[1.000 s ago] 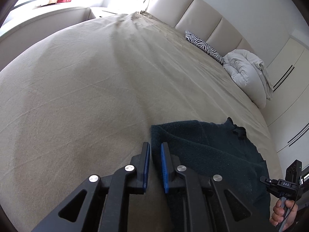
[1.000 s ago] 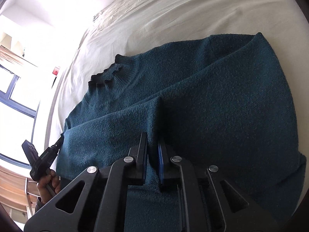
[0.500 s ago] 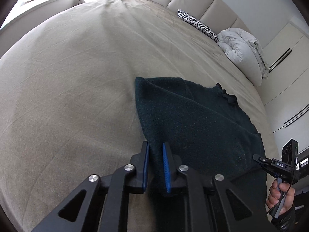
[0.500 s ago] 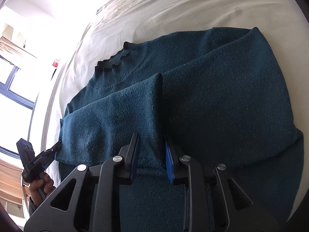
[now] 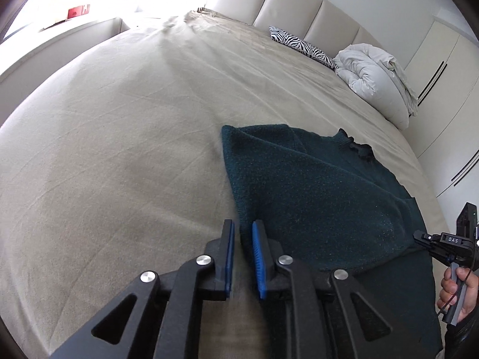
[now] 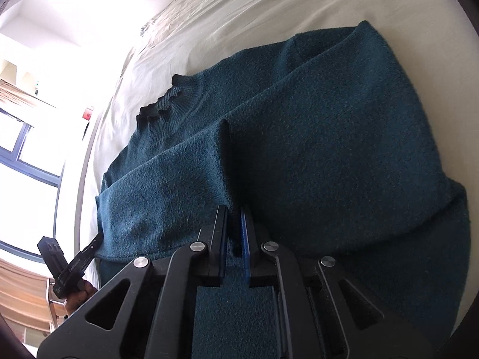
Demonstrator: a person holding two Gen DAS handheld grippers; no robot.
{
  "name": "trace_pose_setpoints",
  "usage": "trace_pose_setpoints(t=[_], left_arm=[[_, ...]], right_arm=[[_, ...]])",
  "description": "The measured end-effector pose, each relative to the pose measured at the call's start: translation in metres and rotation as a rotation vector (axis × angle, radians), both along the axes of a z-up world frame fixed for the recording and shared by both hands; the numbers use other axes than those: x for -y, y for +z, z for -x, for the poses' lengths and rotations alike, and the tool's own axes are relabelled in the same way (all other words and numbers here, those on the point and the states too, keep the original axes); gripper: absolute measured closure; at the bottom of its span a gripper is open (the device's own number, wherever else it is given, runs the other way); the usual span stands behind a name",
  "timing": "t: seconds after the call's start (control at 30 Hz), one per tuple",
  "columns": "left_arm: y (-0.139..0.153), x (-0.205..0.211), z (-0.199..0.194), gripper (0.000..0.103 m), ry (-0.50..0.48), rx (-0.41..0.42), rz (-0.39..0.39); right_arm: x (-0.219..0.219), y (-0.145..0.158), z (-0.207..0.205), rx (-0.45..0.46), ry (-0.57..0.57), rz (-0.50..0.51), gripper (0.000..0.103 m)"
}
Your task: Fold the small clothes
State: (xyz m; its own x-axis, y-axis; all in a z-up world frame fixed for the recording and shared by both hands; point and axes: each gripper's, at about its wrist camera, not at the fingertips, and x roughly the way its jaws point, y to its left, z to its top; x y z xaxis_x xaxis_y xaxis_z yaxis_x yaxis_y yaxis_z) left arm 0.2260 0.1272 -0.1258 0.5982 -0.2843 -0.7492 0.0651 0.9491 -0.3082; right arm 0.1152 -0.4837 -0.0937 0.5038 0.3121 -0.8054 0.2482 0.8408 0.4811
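The sweater [image 5: 314, 197] lies flat on the bed [image 5: 119, 149], near its front edge, with both sleeves folded across the body. Its long axis runs from the collar [image 5: 357, 148], at the far end, toward the hem at the near end.

The left gripper [image 5: 243, 257] sits at the sweater's left edge. Its jaws are opening; the folded edge runs into the gap between the pads, but the pads do not visibly press on it. The cloth lies ahead of and to the right of these fingers.

The right gripper [image 6: 234, 236] is over the middle of the sweater, at the near end of the sleeve edge [image 6: 224, 161]. Its pads are nearly pressed together, and they appear to pinch a thin ridge of knit there.

Judgement: the next fold turns on the hem-to-collar axis, and the right gripper is better placed to lift the near end.

The left view shows the bare bed to the left and the sweater's left edge. The right view shows the overlap of the two sleeves and the ribbed collar, which the left view shows only from the side.
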Motion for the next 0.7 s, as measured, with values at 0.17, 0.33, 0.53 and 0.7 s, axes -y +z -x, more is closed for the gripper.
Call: trace_pose_setpoints(t=[0.17,0.33,0.53,0.7], left_arm=[[0.021,0.018,0.027,0.081,0.023,0.101,-0.123],[-0.003,0.033,0.022,0.072,-0.039,0.031,-0.189],[0.014,0.010,0.057,0.064,0.021,0.041,-0.149],[0.017,-0.003,0.121,0.042,0.013,0.017,-0.054]], right_arm=[[-0.027,0.037,0.017,0.177,0.066,-0.014,0.094],[-0.050,-0.012,-0.005,0.027,0.151,0.013,0.097],[0.002,0.011,0.043,0.111,-0.022,-0.004,0.094],[0.026,0.037,0.121,0.237,-0.091,0.006,0.083]])
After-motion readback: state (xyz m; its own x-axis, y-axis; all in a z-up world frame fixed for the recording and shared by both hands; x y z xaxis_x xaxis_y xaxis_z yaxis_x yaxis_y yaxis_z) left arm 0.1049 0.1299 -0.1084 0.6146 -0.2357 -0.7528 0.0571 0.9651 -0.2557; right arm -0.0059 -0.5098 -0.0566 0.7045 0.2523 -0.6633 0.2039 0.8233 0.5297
